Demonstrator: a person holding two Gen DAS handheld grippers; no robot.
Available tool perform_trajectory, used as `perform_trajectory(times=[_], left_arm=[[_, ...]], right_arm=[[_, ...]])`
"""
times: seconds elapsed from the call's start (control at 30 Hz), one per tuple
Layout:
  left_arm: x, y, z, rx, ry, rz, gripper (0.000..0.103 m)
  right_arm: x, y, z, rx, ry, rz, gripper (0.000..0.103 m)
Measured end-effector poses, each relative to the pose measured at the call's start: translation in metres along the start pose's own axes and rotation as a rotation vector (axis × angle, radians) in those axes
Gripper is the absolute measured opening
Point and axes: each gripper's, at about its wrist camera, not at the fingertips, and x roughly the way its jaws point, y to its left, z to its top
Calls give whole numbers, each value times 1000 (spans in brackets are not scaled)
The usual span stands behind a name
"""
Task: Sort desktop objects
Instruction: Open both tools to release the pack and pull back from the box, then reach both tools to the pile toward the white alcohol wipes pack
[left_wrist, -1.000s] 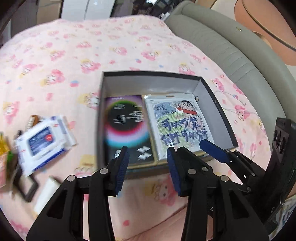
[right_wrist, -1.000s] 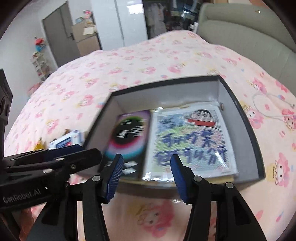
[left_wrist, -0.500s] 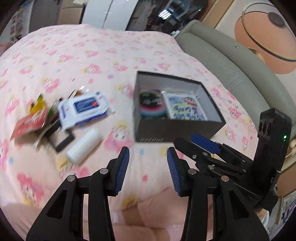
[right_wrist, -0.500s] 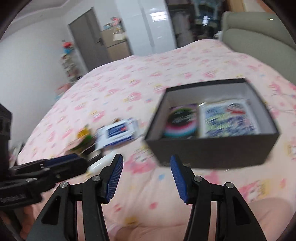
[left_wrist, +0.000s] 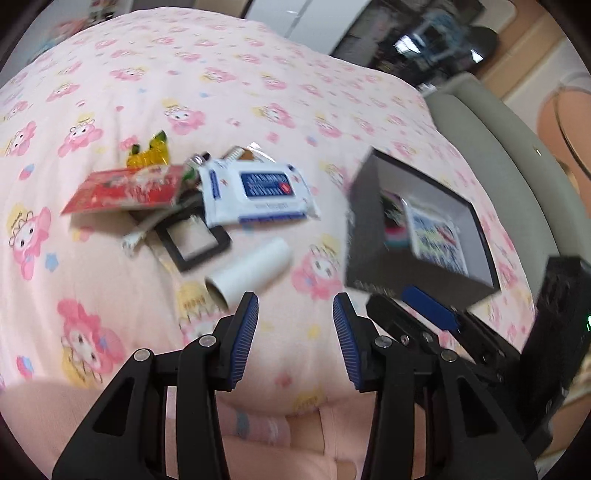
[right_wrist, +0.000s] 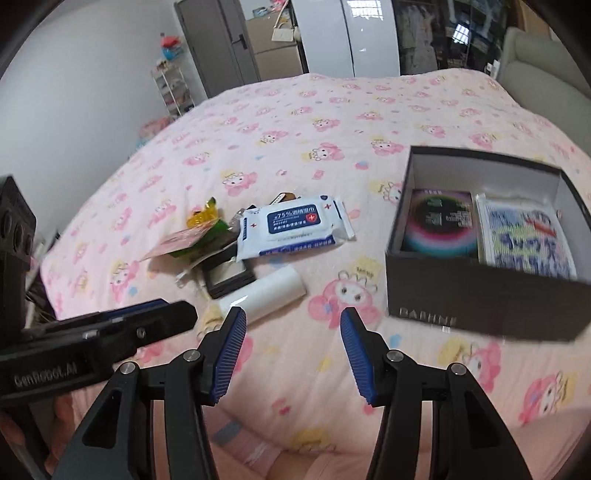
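A dark open box (right_wrist: 480, 291) (left_wrist: 373, 251) sits on the pink bedspread at the right, holding a dark disc-print booklet (right_wrist: 437, 221) and a cartoon card (right_wrist: 524, 236). Left of it lies a loose pile: a white wipes pack (right_wrist: 293, 225) (left_wrist: 258, 194), a white roll (right_wrist: 264, 293) (left_wrist: 251, 271), a small black frame (left_wrist: 192, 243) (right_wrist: 227, 275), a red packet (left_wrist: 125, 190) and a yellow toy (left_wrist: 149, 155). My left gripper (left_wrist: 295, 339) is open and empty, just near of the roll. My right gripper (right_wrist: 293, 354) is open and empty, near of the roll and box.
A grey padded headboard (left_wrist: 491, 147) runs along the right side of the bed. Beyond the bed's far edge stand a door (right_wrist: 218, 44), a white cabinet (right_wrist: 354, 33) and a small shelf (right_wrist: 171, 88). Each gripper shows in the other's view.
Both grippers have pulled back from over the box and swung left. The loose pile is now in view ahead, with the box off to the right.
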Motion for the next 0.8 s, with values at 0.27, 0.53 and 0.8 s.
perform_trajectory(times=[0.27, 0.53, 0.8], left_arm=[[85, 45, 70, -123, 122, 123, 30], [130, 97, 74, -276, 180, 52, 30], [140, 102, 71, -307, 192, 19, 19]], right_arm=[[76, 4, 47, -8, 71, -13, 49], [139, -2, 45, 42, 186, -17, 49], [140, -7, 39, 85, 180, 7, 49]])
